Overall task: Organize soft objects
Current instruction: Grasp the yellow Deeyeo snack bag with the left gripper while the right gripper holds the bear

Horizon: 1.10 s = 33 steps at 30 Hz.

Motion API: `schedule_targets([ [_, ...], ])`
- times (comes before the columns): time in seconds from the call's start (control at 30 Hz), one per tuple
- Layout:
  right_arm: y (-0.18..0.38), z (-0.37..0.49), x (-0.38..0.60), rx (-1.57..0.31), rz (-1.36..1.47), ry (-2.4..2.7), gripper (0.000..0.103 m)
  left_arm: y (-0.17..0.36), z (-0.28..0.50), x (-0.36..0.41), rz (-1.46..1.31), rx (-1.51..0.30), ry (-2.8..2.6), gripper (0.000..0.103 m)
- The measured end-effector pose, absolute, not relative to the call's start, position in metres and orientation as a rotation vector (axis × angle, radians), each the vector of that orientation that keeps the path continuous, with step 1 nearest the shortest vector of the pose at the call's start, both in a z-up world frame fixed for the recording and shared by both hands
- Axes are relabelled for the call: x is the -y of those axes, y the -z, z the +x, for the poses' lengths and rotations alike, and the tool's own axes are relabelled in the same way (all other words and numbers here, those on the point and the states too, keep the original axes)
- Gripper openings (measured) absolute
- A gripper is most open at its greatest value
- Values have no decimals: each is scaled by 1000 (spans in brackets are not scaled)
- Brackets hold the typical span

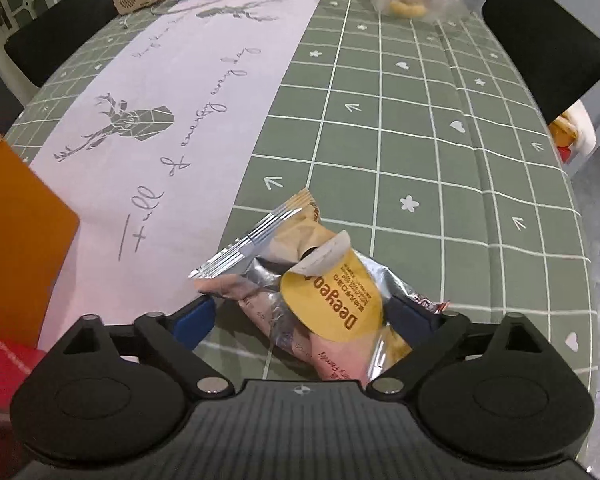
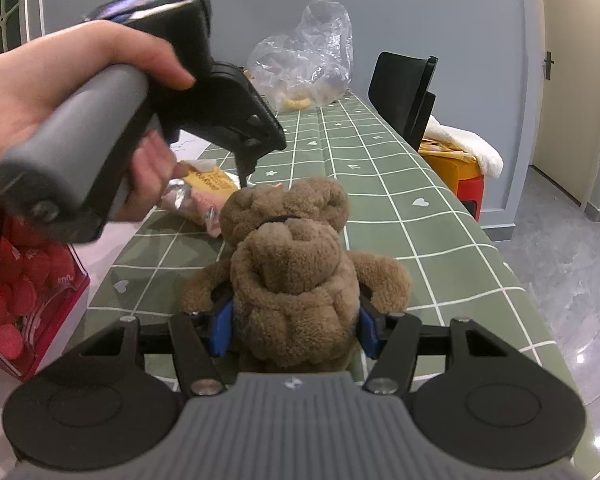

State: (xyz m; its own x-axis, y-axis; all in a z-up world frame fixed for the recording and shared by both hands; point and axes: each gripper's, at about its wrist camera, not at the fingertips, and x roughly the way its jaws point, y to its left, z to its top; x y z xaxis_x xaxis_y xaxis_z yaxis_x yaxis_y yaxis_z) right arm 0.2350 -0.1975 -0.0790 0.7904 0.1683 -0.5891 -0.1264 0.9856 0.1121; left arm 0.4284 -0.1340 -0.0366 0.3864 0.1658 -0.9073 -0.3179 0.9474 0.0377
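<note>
We've got the right tool (image 2: pixel 294 330) pinching the bear (image 2: pixel 296 292) at its squishy middle — left tool (image 1: pixel 300 316) spread round the crinkly, slippery packet (image 1: pixel 320 292)

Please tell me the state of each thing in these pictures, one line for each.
Left gripper: open around the snack packets, fingers apart.
Snack packets: crumpled, lying on the table.
Right gripper: shut on the teddy bear.
Teddy bear: squeezed at the body.
Plastic bag: crumpled, standing on the table.
</note>
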Motion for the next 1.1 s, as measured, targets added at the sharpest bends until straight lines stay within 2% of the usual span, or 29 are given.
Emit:
schedule_targets([
  [0.27,79,233,197,-640,63,-160,60,50,457,99,-320,-1328,-218,103],
  [0.37,79,233,196,-641,64,-159,60,48,456,96,-291,-1324,-146,103],
  [0.4,79,233,196,-641,63,-160,60,47,453,97,-279,-1319,-123,98],
  [0.47,79,234,197,-641,62,-160,60,43,449,99,-261,-1330,-70,74],
  [0.53,79,234,197,-641,64,-161,59,40,446,99,-262,-1363,-31,64],
  [0.77,80,234,200,-641,79,-166,60,40,430,91,-227,-1379,21,61],
  [0.93,80,234,200,-641,82,-167,60,37,431,81,-313,-1345,-65,62],
  [1.03,80,235,201,-641,88,-170,60,36,435,93,-265,-1296,-62,75],
  [1.1,81,235,201,-641,88,-172,61,34,440,96,-298,-1271,-81,79],
])
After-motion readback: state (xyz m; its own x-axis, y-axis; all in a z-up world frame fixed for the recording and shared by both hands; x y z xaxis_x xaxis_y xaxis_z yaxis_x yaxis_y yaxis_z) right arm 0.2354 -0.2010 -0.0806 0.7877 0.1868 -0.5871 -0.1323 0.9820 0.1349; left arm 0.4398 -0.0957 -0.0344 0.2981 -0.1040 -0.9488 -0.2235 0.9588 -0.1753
